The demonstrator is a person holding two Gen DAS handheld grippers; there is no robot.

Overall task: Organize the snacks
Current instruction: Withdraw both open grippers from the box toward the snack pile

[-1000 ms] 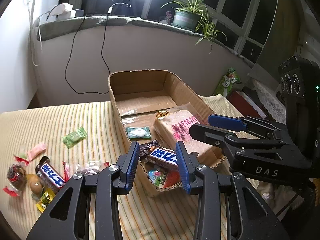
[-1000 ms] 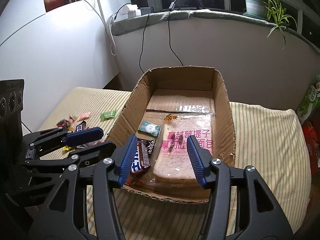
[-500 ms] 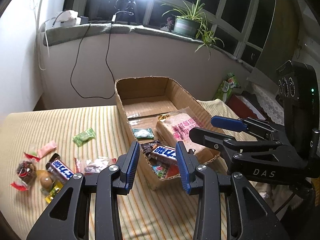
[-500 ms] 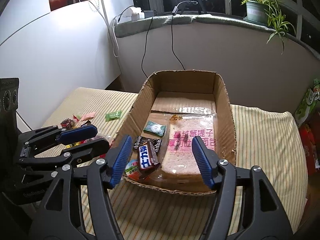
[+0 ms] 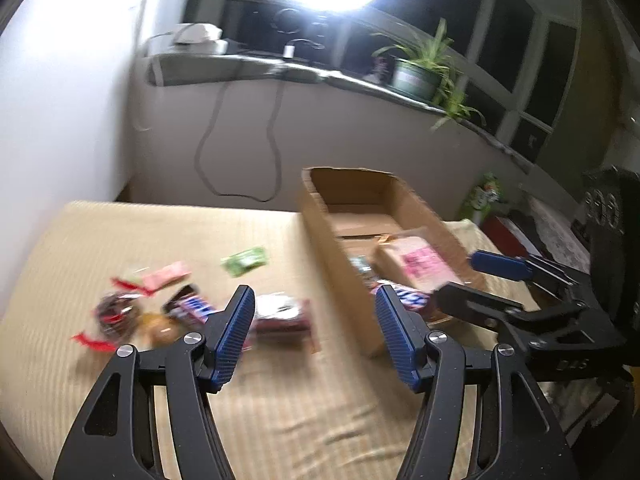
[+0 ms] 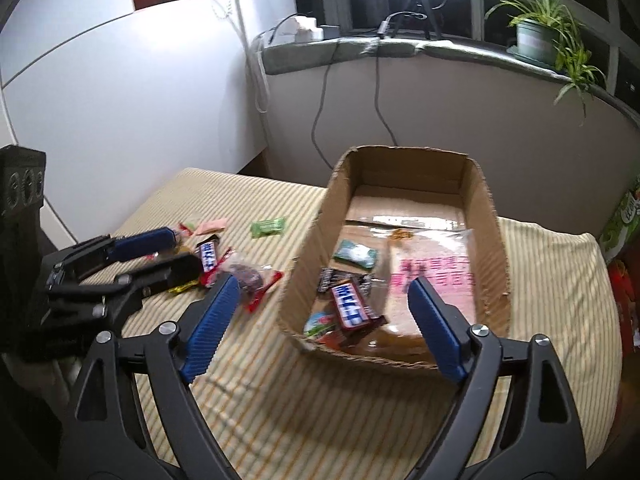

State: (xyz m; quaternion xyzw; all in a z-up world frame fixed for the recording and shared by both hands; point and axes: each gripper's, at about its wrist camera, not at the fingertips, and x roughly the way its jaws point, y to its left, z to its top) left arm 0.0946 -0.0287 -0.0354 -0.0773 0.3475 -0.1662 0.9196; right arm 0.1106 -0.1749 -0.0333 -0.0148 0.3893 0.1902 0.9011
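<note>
A cardboard box (image 6: 484,204) (image 5: 332,240) stands on the striped tablecloth. It holds a bread pack (image 6: 436,276), a blue-and-brown chocolate bar (image 6: 350,306), a green packet (image 6: 356,254) and other small sweets. Loose snacks lie left of the box: a second chocolate bar (image 6: 209,255) (image 5: 192,306), a green candy (image 6: 268,227) (image 5: 245,261), a pink candy (image 5: 166,280), a dark wrapped snack (image 6: 246,274) (image 5: 280,314). My left gripper (image 5: 314,336) is open and empty, above the cloth by the loose snacks. My right gripper (image 6: 324,324) is open and empty, before the box's near end.
A white wall (image 6: 120,100) bounds the left side. A windowsill with cables, a power strip (image 6: 300,26) and a potted plant (image 6: 540,28) runs behind. Green and red packages (image 6: 624,232) lie right of the table. The cloth's near part (image 6: 320,400) is bare.
Both grippers have opened wider and pulled back. The left gripper has swung left from over the box toward the loose snacks; its view is motion-blurred. The chocolate bar lies in the box.
</note>
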